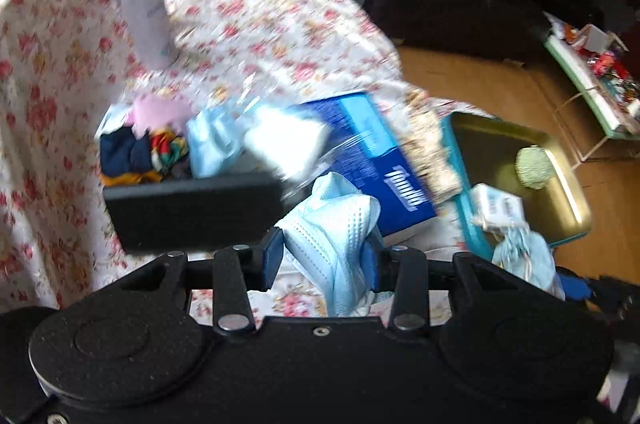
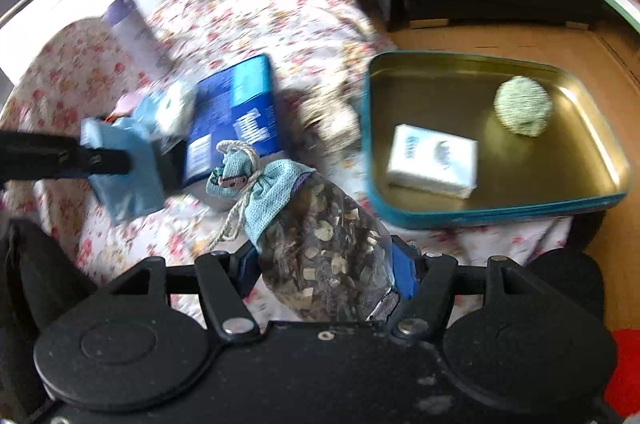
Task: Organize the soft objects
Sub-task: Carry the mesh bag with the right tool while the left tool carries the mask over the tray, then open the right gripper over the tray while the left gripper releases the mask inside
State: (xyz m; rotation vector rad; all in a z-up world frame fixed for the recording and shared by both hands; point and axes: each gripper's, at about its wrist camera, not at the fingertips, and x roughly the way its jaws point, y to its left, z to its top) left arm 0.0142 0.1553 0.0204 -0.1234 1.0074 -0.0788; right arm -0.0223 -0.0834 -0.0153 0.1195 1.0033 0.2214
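My left gripper is shut on a crumpled light-blue face mask, held above the floral cloth; it also shows in the right wrist view. My right gripper is shut on a clear sachet of dried leaves with a blue cloth top tied with string. A black box of soft things holds coloured fabrics and more blue masks. A teal tin tray on the right holds a tissue pack and a green yarn ball.
A dark blue carton lies between the box and the tray. A lilac bottle stands at the back on the floral cloth. Wooden floor and dark furniture lie to the right.
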